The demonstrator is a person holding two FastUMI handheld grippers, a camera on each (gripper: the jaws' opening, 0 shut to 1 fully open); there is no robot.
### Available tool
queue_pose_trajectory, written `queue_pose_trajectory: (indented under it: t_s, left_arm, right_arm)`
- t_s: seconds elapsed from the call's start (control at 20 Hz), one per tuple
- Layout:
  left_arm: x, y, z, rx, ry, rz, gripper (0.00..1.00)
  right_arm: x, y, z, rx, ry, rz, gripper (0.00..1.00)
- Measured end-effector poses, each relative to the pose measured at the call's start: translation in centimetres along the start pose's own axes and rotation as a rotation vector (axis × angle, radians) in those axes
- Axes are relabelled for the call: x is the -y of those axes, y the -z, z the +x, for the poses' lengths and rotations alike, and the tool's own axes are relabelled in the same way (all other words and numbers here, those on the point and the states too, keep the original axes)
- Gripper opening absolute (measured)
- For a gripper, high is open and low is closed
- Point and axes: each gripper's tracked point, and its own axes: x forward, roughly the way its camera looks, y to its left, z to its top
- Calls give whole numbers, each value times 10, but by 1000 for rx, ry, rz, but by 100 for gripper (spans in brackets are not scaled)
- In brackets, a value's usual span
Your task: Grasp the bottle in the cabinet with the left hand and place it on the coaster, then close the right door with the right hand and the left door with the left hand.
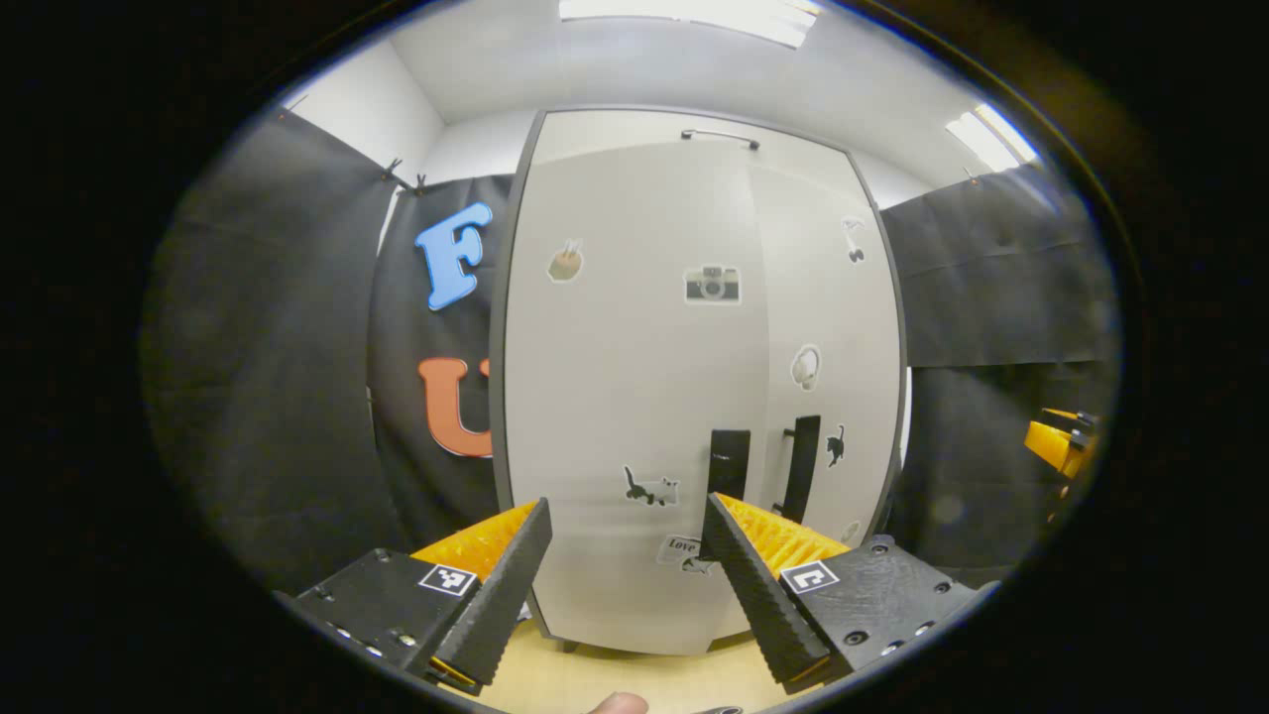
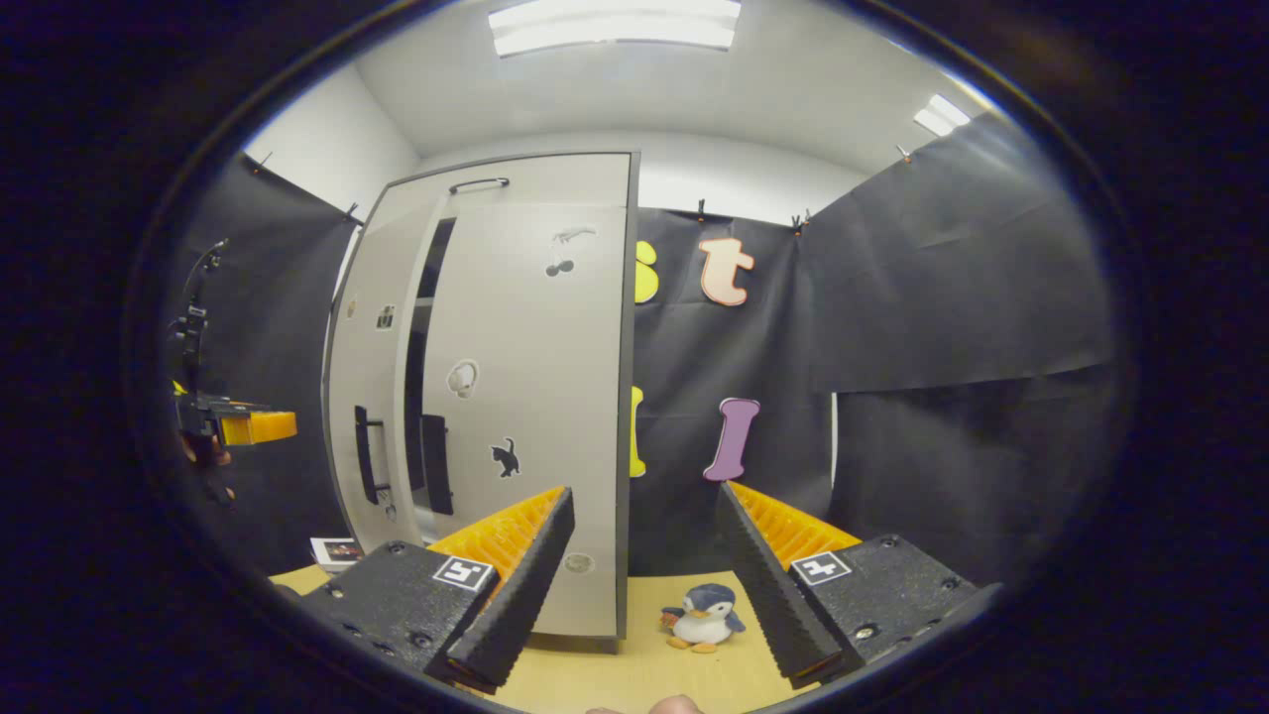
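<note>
1. In the left gripper view, a sticker [image 1: 684, 548] low on the cabinet's left door [image 1: 625, 397] carries the word "Love"; the right-hand finger covers part of it.
2. The other stickers on both doors in that view are pictures without words: a camera [image 1: 712, 285], a cat [image 1: 651, 488], a small black cat [image 1: 836, 445].
3. Each gripper finger mount carries a small square black-and-white marker [image 1: 445, 579], a coded pattern and not a readable word.
4. In the right gripper view, the same kind of marker [image 2: 821, 567] sits on the finger mounts; the door stickers there show no lettering.
</note>
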Motion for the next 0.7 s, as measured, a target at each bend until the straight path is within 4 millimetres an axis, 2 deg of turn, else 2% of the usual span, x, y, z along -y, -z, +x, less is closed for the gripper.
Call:
queue_pose_trajectory:
  t_s: [0.4,0.55,0.7]
  left_arm:
    - [-41,-60,-40,110,-105,20,100]
    - [-51,-70,-53,112,-122,2,100]
    - [-66,-84,-73,142,-167,2,100]
  right_arm:
    - [-37,-59,8,111,-77,-15,95]
    - [-50,-78,11,134,-84,-21,97]
    - [-68,-89,11,153,-122,-14,97]
